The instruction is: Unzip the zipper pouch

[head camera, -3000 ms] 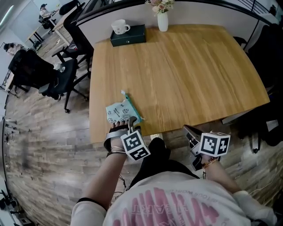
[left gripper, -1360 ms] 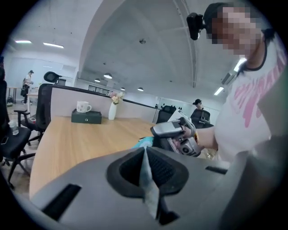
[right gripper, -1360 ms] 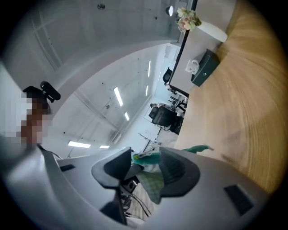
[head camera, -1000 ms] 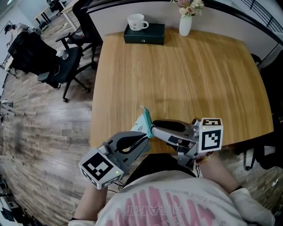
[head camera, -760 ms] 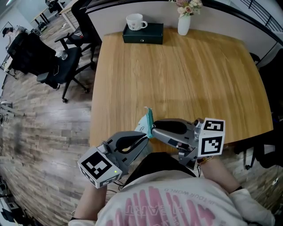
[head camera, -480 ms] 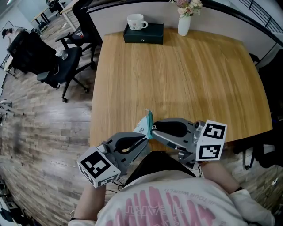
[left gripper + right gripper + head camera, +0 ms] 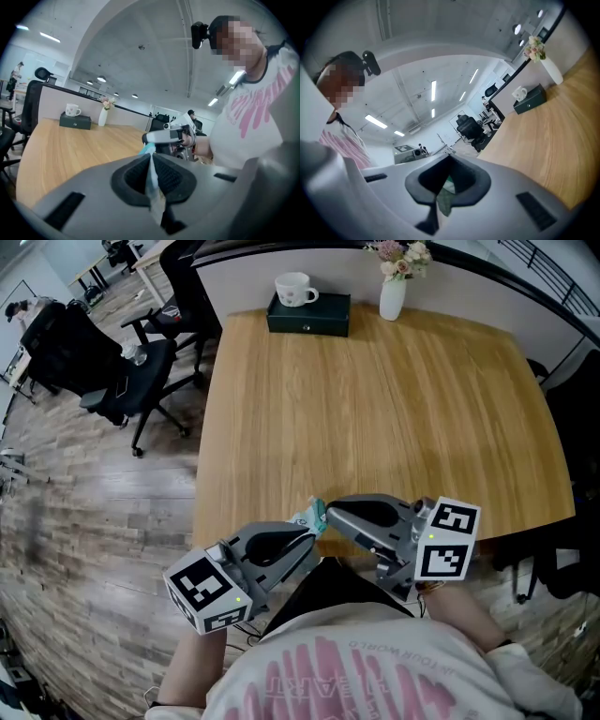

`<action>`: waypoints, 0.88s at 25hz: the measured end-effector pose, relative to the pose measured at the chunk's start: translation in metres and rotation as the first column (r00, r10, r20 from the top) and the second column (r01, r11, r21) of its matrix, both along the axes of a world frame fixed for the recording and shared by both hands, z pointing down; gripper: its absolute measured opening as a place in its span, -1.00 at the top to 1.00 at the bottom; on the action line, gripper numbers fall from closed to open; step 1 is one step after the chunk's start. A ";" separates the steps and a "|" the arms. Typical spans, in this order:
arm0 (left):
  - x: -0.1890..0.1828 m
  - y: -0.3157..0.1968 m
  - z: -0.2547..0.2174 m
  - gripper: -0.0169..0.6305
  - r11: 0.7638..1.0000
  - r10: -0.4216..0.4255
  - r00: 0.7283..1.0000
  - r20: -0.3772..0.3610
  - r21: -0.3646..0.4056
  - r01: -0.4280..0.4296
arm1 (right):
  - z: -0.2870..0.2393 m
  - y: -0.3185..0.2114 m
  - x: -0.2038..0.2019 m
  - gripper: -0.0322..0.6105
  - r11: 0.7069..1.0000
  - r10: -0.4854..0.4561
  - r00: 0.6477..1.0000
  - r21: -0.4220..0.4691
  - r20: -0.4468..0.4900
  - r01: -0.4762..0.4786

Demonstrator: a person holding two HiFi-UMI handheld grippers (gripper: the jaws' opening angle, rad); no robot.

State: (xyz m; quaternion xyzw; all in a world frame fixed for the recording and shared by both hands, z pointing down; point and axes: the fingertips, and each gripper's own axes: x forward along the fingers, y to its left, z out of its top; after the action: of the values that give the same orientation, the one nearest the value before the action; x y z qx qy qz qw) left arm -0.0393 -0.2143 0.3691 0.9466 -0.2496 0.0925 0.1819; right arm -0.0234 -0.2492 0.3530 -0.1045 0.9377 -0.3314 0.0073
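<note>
The pouch [image 7: 309, 517] is pale blue-green with a teal edge. The left gripper [image 7: 310, 537] and the right gripper [image 7: 329, 513] are grey, with black and white squares on them. The table [image 7: 375, 399] is light wood. The box [image 7: 308, 315] is dark green; the cup [image 7: 295, 289] and the vase [image 7: 393, 298] are white.

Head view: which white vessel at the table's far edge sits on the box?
The mug, atop the dark box; the flower vase stands on the tabletop itself.

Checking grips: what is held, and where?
The zipper pouch: left hand-held gripper clamps its edge; right hand-held gripper just closed on its teal end.
</note>
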 end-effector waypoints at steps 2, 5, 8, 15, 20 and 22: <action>-0.001 0.002 0.003 0.92 1.000 -0.002 1.000 0.013 0.005 0.002 | 0.007 0.000 -0.003 0.90 0.999 0.015 0.998 0.031 -0.063 -0.013; -0.003 0.003 -0.003 0.92 1.000 -0.021 0.999 -0.037 0.004 0.021 | 0.020 -0.004 0.001 0.90 0.998 0.048 0.990 0.040 -0.130 -0.043; -0.005 0.006 -0.009 0.92 0.999 -0.039 0.997 -0.071 0.009 0.039 | 0.024 -0.005 0.005 0.90 0.998 0.060 0.989 0.021 -0.133 -0.057; -0.008 0.021 -0.021 0.92 0.998 -0.052 0.995 -0.082 0.036 0.055 | 0.028 0.004 0.010 0.90 0.996 0.086 0.984 0.025 -0.156 -0.083; -0.003 0.025 -0.027 0.92 0.997 -0.054 0.996 -0.076 0.052 0.058 | 0.026 0.006 0.019 0.90 0.995 0.101 0.982 0.029 -0.160 -0.098; -0.002 0.027 -0.029 0.92 0.997 -0.053 0.995 -0.083 0.055 0.057 | 0.025 0.007 0.022 0.90 0.993 0.114 0.980 0.035 -0.164 -0.109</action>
State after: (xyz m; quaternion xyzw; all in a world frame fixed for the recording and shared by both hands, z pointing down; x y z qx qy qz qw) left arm -0.0408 -0.1874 0.3405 0.9472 -0.2705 0.0413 0.1670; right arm -0.0016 -0.2427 0.3783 -0.1840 0.9319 -0.3085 -0.0508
